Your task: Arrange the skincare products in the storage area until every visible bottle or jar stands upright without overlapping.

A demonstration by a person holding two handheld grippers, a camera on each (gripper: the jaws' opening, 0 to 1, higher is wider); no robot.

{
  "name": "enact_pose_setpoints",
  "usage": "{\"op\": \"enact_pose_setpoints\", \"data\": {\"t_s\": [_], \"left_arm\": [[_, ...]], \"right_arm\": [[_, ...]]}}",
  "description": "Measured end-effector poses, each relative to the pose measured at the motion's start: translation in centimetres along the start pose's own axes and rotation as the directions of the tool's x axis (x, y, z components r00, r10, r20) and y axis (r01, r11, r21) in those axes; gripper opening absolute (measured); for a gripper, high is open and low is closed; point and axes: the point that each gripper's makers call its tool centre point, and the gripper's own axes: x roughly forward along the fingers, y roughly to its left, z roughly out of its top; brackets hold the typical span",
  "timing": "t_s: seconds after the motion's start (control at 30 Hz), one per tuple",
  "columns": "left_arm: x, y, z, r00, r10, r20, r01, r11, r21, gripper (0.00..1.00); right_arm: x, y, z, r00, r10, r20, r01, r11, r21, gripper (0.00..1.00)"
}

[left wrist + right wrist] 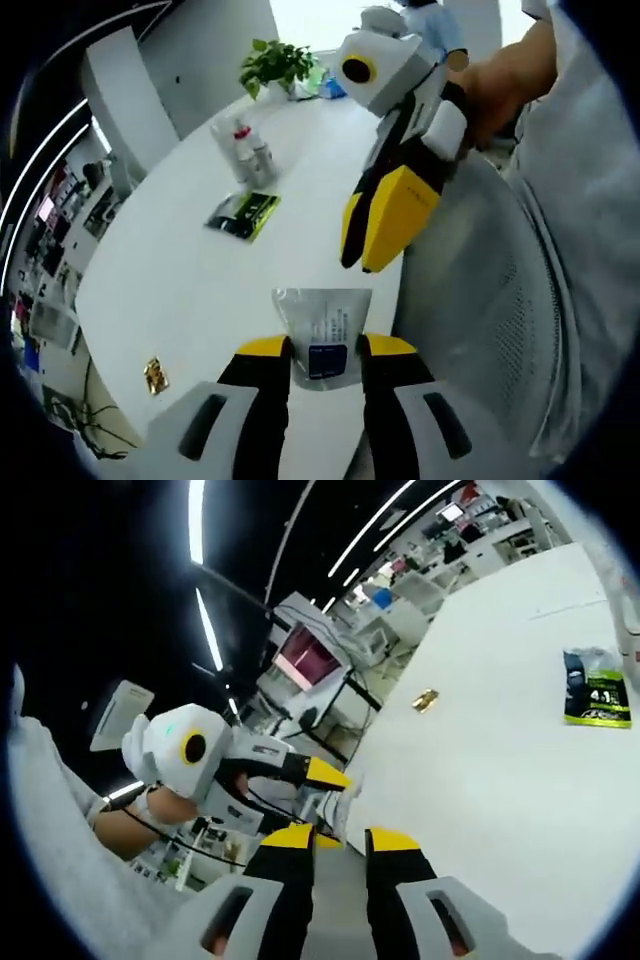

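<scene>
Two grippers, task barely begun
Left gripper [325, 348] clamps a clear sachet [322, 335]; right gripper [340, 838] hangs apart, empty; bottles [247, 150] (far across the table [180, 290]) await arranging.

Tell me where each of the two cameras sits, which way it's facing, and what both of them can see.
Left gripper view: rides the left gripper, looking across the white table over a clear pouch between its jaws; the right gripper and a hand show.
Right gripper view: rides the right gripper, at the table edge, facing the room; left gripper shows.
Shared: green-and-black packet, small gold item.
</scene>
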Motion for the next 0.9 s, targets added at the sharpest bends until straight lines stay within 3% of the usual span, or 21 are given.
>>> {"op": "enact_pose_setpoints", "data": {"t_s": [0.13,0.3,0.37,0.47,0.57,0.67,0.73,0.8,0.83,0.9], "left_arm": [[0.2,-1.6,1.7,0.999,-0.039,0.031,0.038,0.998,0.049,0.26],[0.4,-2.1,2.4,0.999,-0.034,0.032,0.032,0.998,0.058,0.27],[0.4,-2.2,2.4,0.999,-0.034,0.036,0.032,0.998,0.060,0.28],[0.4,-2.3,2.5,0.997,-0.038,0.068,0.036,0.999,0.026,0.33],[0.2,-1.8,2.5,0.990,-0.030,0.141,0.049,0.989,-0.136,0.40],[-0.3,-0.8,2.1,0.977,0.000,0.215,0.070,0.945,-0.318,0.47],[-0.8,-0.2,1.9,0.961,0.025,0.274,0.101,0.895,-0.435,0.51],[-1.3,-0.1,2.1,0.936,0.037,0.349,0.160,0.839,-0.519,0.53],[-1.7,0.0,2.4,0.917,0.042,0.397,0.207,0.801,-0.562,0.54],[-2.2,0.4,3.0,0.883,0.075,0.463,0.260,0.743,-0.616,0.55]], "right_arm": [[0.2,0.0,-0.7,1.000,0.002,-0.021,-0.002,1.000,0.017,0.12],[0.1,0.4,-1.4,0.998,0.041,-0.040,-0.038,0.997,0.072,0.00],[0.1,0.2,-1.5,0.999,0.025,-0.043,-0.022,0.998,0.066,0.00],[-0.2,0.1,-1.6,0.998,0.030,-0.046,-0.027,0.997,0.078,0.00],[-0.5,-0.1,-1.6,0.998,0.037,-0.041,-0.032,0.994,0.104,0.00],[-1.0,0.0,-0.6,0.999,0.052,0.014,-0.053,0.991,0.123,0.00],[-1.2,0.0,0.0,0.998,0.054,0.035,-0.058,0.991,0.124,0.00],[-1.5,0.1,0.6,0.996,0.064,0.061,-0.072,0.990,0.124,0.00],[-1.5,0.1,0.9,0.995,0.071,0.075,-0.080,0.989,0.125,0.00],[-1.7,0.7,1.6,0.988,0.106,0.111,-0.119,0.985,0.125,0.00]]}}
